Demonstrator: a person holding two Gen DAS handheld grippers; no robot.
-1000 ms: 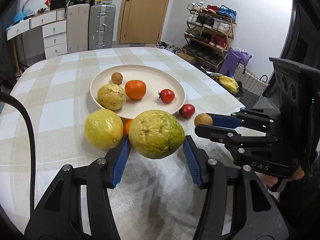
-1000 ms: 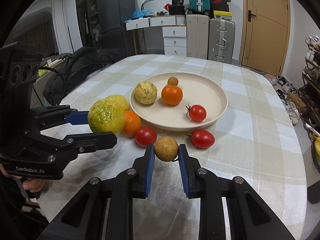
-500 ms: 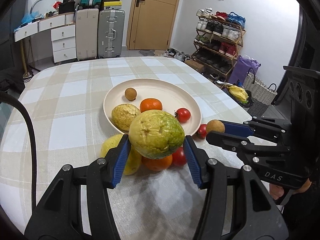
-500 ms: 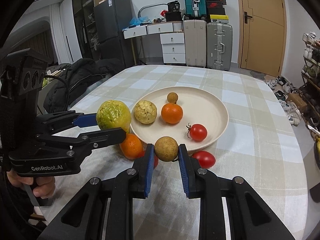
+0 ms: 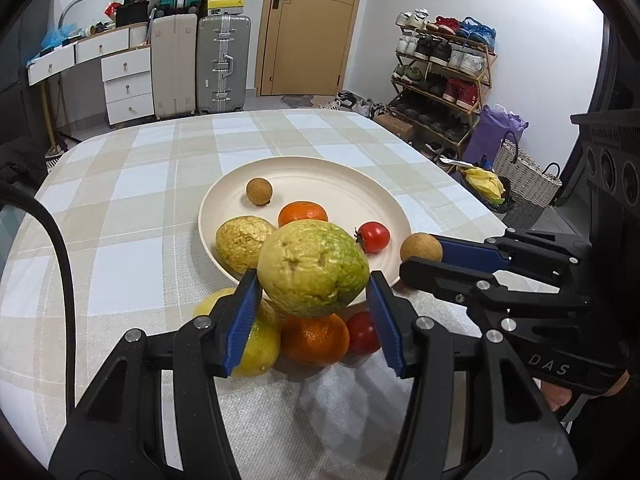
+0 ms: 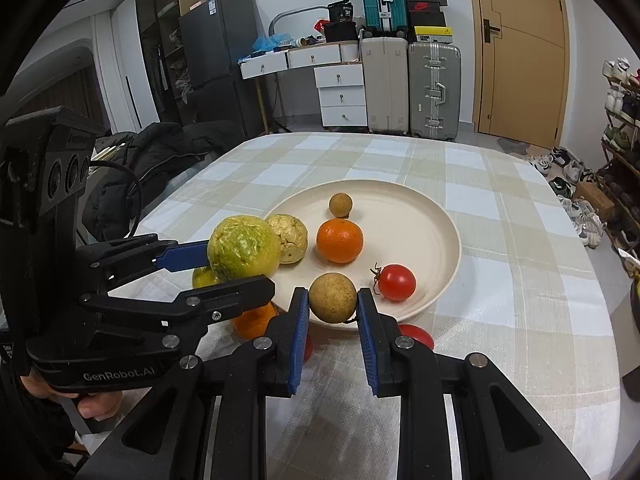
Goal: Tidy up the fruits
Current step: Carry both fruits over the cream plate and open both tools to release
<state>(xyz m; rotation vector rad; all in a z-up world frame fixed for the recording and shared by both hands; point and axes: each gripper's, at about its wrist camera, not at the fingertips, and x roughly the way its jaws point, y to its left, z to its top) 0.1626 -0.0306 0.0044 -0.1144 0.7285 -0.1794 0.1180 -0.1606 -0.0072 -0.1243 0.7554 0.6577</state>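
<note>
My left gripper (image 5: 312, 300) is shut on a large yellow-green guava (image 5: 313, 267) and holds it above the near rim of the cream plate (image 5: 320, 172). My right gripper (image 6: 333, 312) is shut on a small brown longan (image 6: 333, 297), also held over the plate's near rim (image 6: 440, 216). On the plate lie a pale guava (image 5: 243, 243), an orange (image 5: 303, 213), a tomato (image 5: 373, 237) and a longan (image 5: 259, 191). On the cloth below the left gripper lie a lemon (image 5: 260, 344), an orange (image 5: 314, 338) and a tomato (image 5: 362, 332).
The table has a checked cloth (image 5: 132, 184). Another tomato (image 6: 416, 336) lies on the cloth by the right gripper. Suitcases (image 5: 224, 64), drawers and a shoe rack (image 5: 440, 76) stand beyond the table. A dark jacket (image 6: 152, 152) hangs at the table's left side.
Both grippers have risen and moved forward towards the plate with their fruits still held. The loose fruits on the cloth now lie beneath the left gripper.
</note>
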